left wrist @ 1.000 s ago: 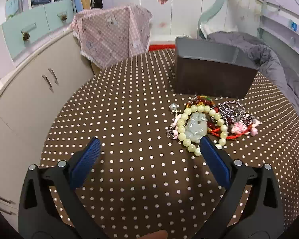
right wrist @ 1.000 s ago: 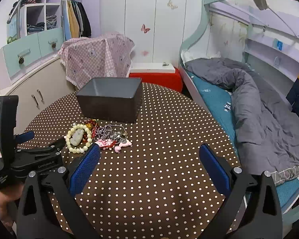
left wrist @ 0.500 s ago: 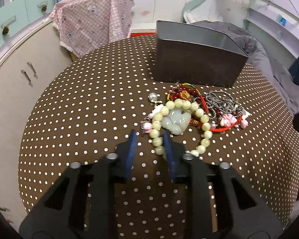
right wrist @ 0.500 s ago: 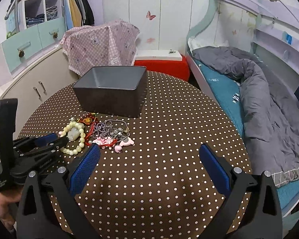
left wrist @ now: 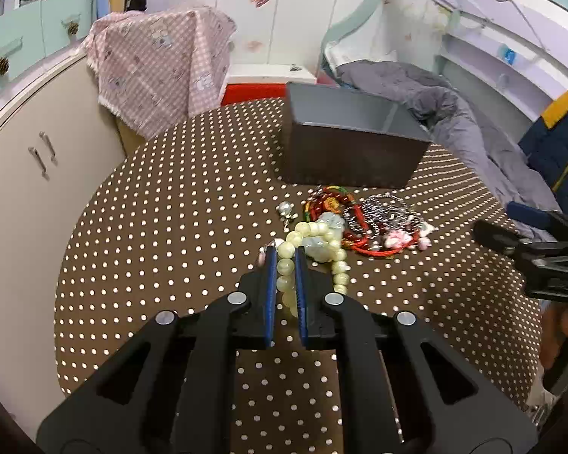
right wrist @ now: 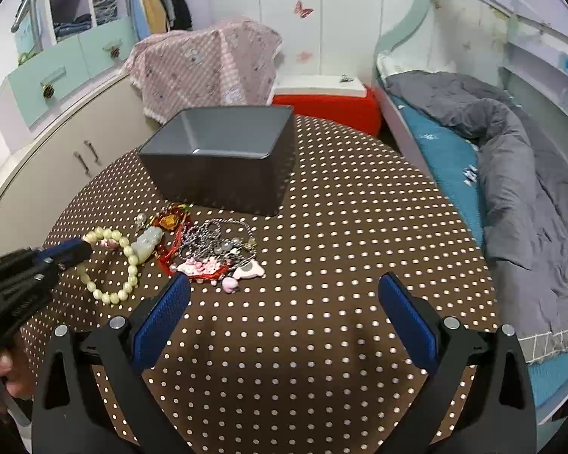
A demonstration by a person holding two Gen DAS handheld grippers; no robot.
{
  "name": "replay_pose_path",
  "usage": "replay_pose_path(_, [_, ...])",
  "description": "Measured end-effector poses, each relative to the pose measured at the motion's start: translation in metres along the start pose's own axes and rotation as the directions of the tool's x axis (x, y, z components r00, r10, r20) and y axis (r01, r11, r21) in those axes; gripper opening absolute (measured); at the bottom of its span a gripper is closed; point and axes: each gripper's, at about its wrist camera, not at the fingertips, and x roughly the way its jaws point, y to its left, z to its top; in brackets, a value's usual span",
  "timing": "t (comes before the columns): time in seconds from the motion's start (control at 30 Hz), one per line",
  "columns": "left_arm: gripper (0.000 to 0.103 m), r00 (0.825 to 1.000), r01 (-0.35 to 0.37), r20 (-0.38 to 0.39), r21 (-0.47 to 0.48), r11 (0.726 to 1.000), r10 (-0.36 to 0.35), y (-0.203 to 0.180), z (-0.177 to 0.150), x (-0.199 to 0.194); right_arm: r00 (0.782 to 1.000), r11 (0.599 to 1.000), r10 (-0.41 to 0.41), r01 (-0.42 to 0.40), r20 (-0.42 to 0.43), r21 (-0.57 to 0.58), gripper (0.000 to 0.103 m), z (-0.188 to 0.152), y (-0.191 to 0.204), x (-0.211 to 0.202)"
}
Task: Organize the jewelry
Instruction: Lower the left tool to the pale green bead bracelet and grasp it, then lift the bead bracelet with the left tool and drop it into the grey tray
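Note:
A pale green bead necklace [left wrist: 314, 229] with a jade pendant [left wrist: 320, 246] lies at the left of a jewelry pile on the dotted brown table [left wrist: 170, 227]. My left gripper [left wrist: 284, 253] is closing, and its blue pads pinch the near part of the bead strand. Seen from the right wrist, that gripper [right wrist: 75, 251] grips the strand [right wrist: 128, 261] from the left. Red cord bracelets [left wrist: 356, 227], a silver chain [right wrist: 216, 238] and pink charms [right wrist: 208, 266] lie beside it. An open-topped grey box [right wrist: 223, 174] stands just behind the pile. My right gripper [right wrist: 284, 302] is open and holds nothing, in front of the pile.
A bed with a grey duvet [right wrist: 518, 159] runs along the table's right side. A beige cabinet [left wrist: 26, 189] stands at the left. A pink checked cloth [right wrist: 208, 64] and a red stool [right wrist: 329, 106] are behind the table.
My left gripper went from wide open to shut around the bead strand after moving forward to the pile. My right gripper moved nearer to the pile and stayed open.

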Motion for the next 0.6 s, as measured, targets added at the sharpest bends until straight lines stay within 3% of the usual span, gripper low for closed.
replay_pose_path(0.2, [0.010, 1.000, -0.012, 0.001, 0.011, 1.000, 0.012, 0.004, -0.001, -0.002, 0.999, 0.999, 0.030, -0.030, -0.016, -0.013, 0.096, 0.004, 0.007, 0.011])
replay_pose_path(0.37, [0.012, 0.996, -0.046, -0.079, -0.009, 0.999, 0.045, 0.014, -0.015, 0.018, 0.999, 0.999, 0.042, -0.043, -0.035, -0.029, 0.096, 0.003, 0.015, 0.017])
replay_pose_path(0.4, [0.023, 0.995, -0.050, -0.090, -0.009, 0.999, 0.049, 0.015, -0.018, 0.021, 0.998, 0.999, 0.043, -0.044, -0.038, -0.032, 0.096, 0.003, 0.016, 0.018])
replay_pose_path(0.43, [0.053, 0.994, -0.061, -0.093, -0.013, 0.998, 0.060, 0.016, -0.021, 0.022, 0.998, 0.998, 0.045, -0.047, -0.041, -0.036, 0.096, 0.002, 0.018, 0.019])
replay_pose_path(0.47, [0.068, 0.994, -0.076, -0.080, -0.023, 0.997, 0.074, 0.018, -0.024, 0.020, 0.998, 0.998, 0.049, -0.051, -0.043, -0.040, 0.096, 0.002, 0.020, 0.020])
replay_pose_path(0.5, [0.074, 0.995, -0.081, -0.067, -0.028, 0.996, 0.079, 0.018, -0.026, 0.018, 0.998, 0.998, 0.051, -0.053, -0.045, -0.044, 0.096, 0.002, 0.022, 0.021])
replay_pose_path(0.6, [0.073, 0.995, -0.072, -0.078, -0.046, 0.996, 0.069, 0.022, -0.029, 0.020, 0.997, 0.996, 0.063, -0.066, -0.050, -0.055, 0.096, 0.003, 0.030, 0.022])
